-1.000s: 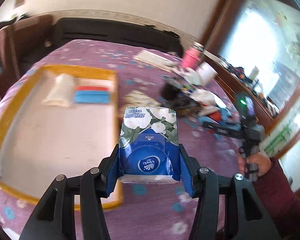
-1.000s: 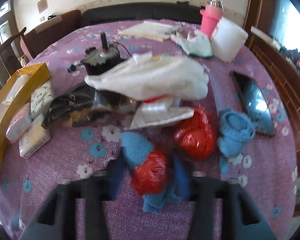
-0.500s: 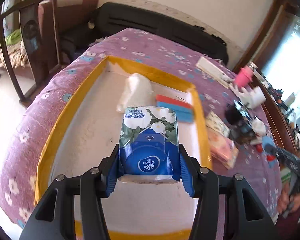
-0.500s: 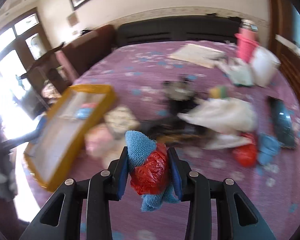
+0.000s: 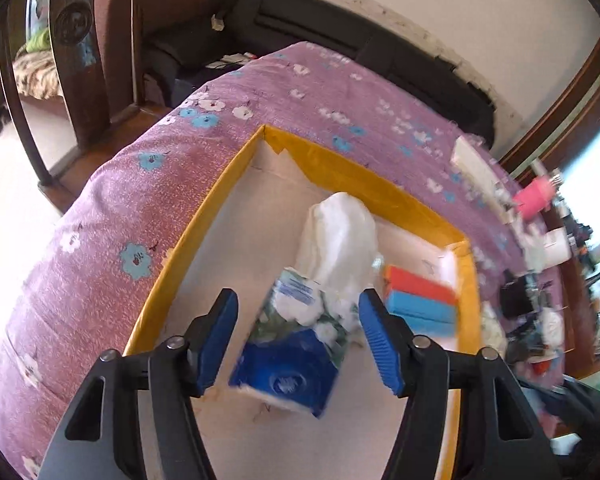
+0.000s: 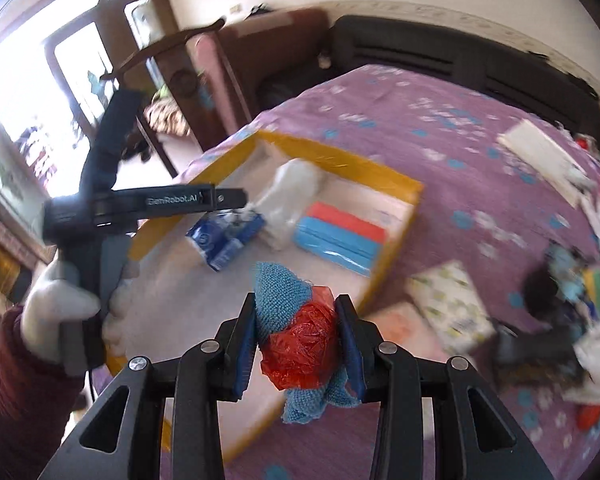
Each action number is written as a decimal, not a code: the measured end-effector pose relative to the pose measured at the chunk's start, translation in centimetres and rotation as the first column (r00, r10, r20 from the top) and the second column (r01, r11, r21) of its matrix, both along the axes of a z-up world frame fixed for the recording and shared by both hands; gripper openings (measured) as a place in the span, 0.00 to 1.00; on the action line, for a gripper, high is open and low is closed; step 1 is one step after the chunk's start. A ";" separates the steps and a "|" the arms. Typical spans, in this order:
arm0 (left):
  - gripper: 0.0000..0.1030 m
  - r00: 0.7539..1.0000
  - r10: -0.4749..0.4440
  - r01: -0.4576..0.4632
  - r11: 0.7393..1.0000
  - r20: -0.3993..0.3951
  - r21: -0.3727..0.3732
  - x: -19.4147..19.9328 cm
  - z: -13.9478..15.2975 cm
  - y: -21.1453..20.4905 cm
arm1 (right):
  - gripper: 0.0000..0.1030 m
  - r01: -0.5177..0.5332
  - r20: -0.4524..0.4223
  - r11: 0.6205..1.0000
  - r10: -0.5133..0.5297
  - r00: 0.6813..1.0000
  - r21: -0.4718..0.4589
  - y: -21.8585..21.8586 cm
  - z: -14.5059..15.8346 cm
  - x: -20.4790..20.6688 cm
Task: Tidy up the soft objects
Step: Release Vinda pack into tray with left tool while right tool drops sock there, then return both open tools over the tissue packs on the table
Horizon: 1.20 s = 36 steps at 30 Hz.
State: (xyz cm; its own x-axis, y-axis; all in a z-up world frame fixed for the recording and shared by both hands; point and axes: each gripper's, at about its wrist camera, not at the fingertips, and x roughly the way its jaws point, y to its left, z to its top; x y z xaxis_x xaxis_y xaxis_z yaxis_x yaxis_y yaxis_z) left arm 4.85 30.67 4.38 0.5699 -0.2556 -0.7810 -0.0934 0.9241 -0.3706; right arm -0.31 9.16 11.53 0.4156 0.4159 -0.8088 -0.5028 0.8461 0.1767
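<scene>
A blue flowered tissue pack [image 5: 290,342] lies tilted inside the yellow-rimmed tray [image 5: 204,216], free between the pads of my left gripper [image 5: 298,342], whose jaws are opening with clear gaps on both sides. The right wrist view shows the same tissue pack [image 6: 224,236] below the left gripper's fingers [image 6: 204,200], held by a white-gloved hand [image 6: 60,312]. My right gripper [image 6: 300,344] is shut on a blue knitted sock stuffed with a red plastic bag [image 6: 300,340], above the yellow tray's near rim [image 6: 384,268].
In the tray lie a white plastic bag [image 5: 340,240] and a red and blue flat pack [image 5: 420,304]. More tissue packs [image 6: 448,304], a black motor [image 6: 540,288] and mixed clutter sit on the purple flowered cloth [image 5: 112,208] to the right. A wooden chair [image 5: 76,40] stands beyond the table edge.
The left gripper has let go of the tissue pack, which dropped into the tray. The right gripper has carried the sock bundle left, from the clutter to the tray's edge.
</scene>
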 end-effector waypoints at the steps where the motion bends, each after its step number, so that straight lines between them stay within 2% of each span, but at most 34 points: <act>1: 0.64 1.000 -0.003 0.003 1.000 0.015 -0.004 -0.6 0.3 0.1 | 0.40 -0.019 -0.014 1.000 0.019 1.000 -0.016 1.4 -0.6 0.6; 4: 0.70 0.996 -0.016 0.016 1.000 0.088 0.003 -3.1 2.0 0.5 | 0.41 -0.045 -0.029 0.997 0.043 0.999 -0.064 4.1 -2.3 2.0; 8: 0.77 0.983 -0.004 -0.002 0.999 0.184 0.032 -6.8 4.4 1.4 | 0.57 -0.040 -0.005 0.991 0.040 0.999 -0.126 5.9 -4.0 3.2; 12: 0.82 0.973 0.017 -0.028 0.999 0.229 0.043 -9.2 5.5 2.1 | 0.66 -0.003 -0.016 0.999 0.002 1.000 -0.038 4.3 -3.2 3.0; 16: 0.82 0.973 0.025 -0.034 0.999 0.229 0.038 -10.2 5.4 2.0 | 0.78 0.089 0.055 0.996 -0.090 0.994 0.017 -0.3 -0.2 1.5; 20: 0.82 0.973 0.037 -0.040 0.999 0.228 0.005 -11.2 5.1 0.9 | 0.81 0.179 0.074 0.980 -0.185 0.980 0.084 -5.5 1.4 0.4; 24: 0.82 0.974 0.032 -0.033 0.999 0.224 -0.001 -12.4 4.9 -1.8 | 0.81 0.253 0.134 0.960 -0.269 0.954 0.121 -10.7 1.8 -1.4; 27: 0.82 0.977 0.004 -0.009 1.000 0.214 0.020 -13.1 5.0 -4.4 | 0.83 0.296 0.172 0.946 -0.316 0.933 0.133 -13.6 1.4 -2.2; 31: 0.82 0.976 -0.030 0.019 0.998 0.215 0.053 -13.7 5.6 -7.8 | 0.83 0.347 0.176 0.927 -0.369 0.913 0.141 -17.9 0.8 -2.5; 36: 0.82 0.971 -0.097 0.074 0.991 0.217 0.116 -13.8 6.5 -12.1 | 0.83 0.395 0.217 0.906 -0.420 0.881 0.152 -22.2 1.5 -2.9</act>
State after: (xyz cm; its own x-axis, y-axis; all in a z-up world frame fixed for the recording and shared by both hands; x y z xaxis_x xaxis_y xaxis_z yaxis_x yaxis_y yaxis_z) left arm -8.96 18.57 10.87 0.7113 -0.2332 -0.6631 0.0610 0.9603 -0.2724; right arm -3.24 -13.07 13.02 0.7413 0.2414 -0.6262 -0.1551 0.9694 0.1901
